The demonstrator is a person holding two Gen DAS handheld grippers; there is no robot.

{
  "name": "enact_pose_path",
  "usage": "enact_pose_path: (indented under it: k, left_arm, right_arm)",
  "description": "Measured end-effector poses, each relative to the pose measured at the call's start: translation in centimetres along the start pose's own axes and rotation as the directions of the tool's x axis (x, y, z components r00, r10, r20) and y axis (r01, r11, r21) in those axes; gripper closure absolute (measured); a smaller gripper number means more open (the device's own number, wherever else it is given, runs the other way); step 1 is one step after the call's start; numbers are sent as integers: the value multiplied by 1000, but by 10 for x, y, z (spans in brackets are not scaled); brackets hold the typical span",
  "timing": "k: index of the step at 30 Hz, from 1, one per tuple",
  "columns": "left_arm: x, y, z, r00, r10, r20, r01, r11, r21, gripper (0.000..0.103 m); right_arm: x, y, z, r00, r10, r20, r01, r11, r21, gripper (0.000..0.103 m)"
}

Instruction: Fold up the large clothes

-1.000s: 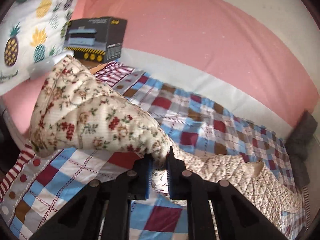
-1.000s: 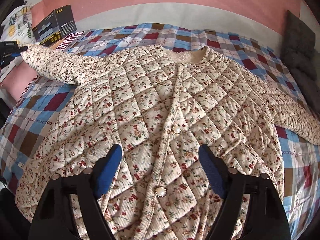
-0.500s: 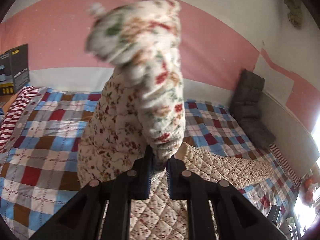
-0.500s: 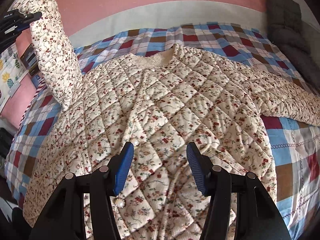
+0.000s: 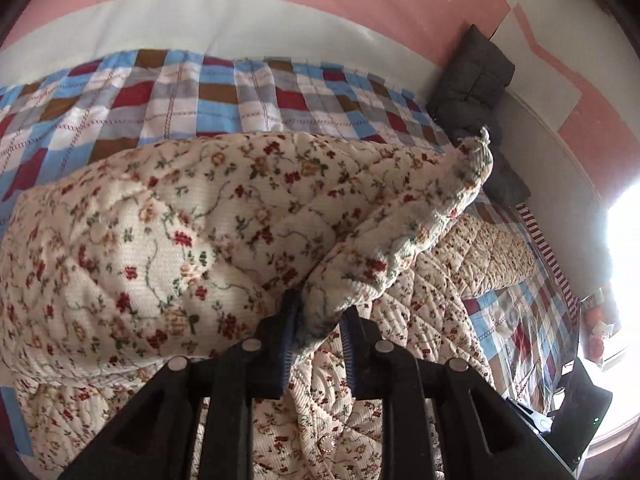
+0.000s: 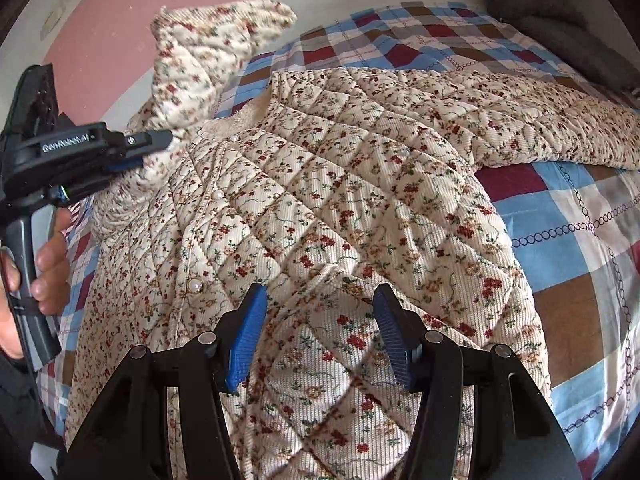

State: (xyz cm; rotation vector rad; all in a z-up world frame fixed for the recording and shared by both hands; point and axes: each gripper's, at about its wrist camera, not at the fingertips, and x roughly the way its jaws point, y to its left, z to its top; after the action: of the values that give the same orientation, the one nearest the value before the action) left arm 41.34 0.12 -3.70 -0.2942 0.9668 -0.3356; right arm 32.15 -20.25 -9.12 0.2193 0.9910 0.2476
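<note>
A cream quilted jacket with small red flowers (image 6: 340, 184) lies front-up and buttoned on the bed. Its left sleeve (image 5: 180, 220) is lifted and draped across toward the body, with the cuff (image 5: 472, 160) pointing away. My left gripper (image 5: 320, 312) has its jaws opening. The sleeve's edge still hangs between them, resting against the left pad with a gap at the right pad. In the right wrist view the left gripper (image 6: 160, 148) sits at the jacket's shoulder. My right gripper (image 6: 320, 296) hovers open over the jacket's lower front, gripping nothing.
The bed carries a blue, red and brown checked quilt (image 6: 580, 240). A dark grey cushion (image 5: 472, 76) leans in the far corner against the pink and white wall. A black device (image 5: 580, 412) lies at the bed's right side. A person's hand (image 6: 48, 264) grips the left handle.
The left gripper carried the sleeve up from the left of the bed and across over the jacket's body, and its jaws have parted. The right gripper's jaws narrowed while it shifted and rolled over the front.
</note>
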Motion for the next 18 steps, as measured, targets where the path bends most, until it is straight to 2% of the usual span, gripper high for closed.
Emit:
enact_pose_path:
  k: [1,5,8,9,12,15,18]
  left_arm:
    - [-1,3,-6,1000,-11,-10,11,1000,-11,80]
    - [-19,11,-13,998,-65,4,65,998,-14,79]
    - [-33,12,-19,995,-90,36,89,996,29,75]
    - [-39,8,-19,995,-91,42,89,995,53,68]
    - [-45,3,-16,989,-141,35,136,984,112,1]
    - [-51,-2,-17,992,-116,50,107,983,152,2]
    - [-66,16,-17,989,-92,114,80,990,113,2]
  right_arm:
    - [0,-1,1,1000,1,1,-1,1000,4,47]
    - [-2,-2,7,1000,10,11,-10,1000,12,35]
    - [-4,-2,14,999,24,31,-25,999,35,34]
    - [-5,-1,16,999,32,39,-34,998,47,34]
    - [-7,3,20,996,62,58,-66,995,72,34]
    - [-6,7,23,995,79,56,-84,993,82,34]
    - [-7,12,26,996,77,54,-81,994,71,34]
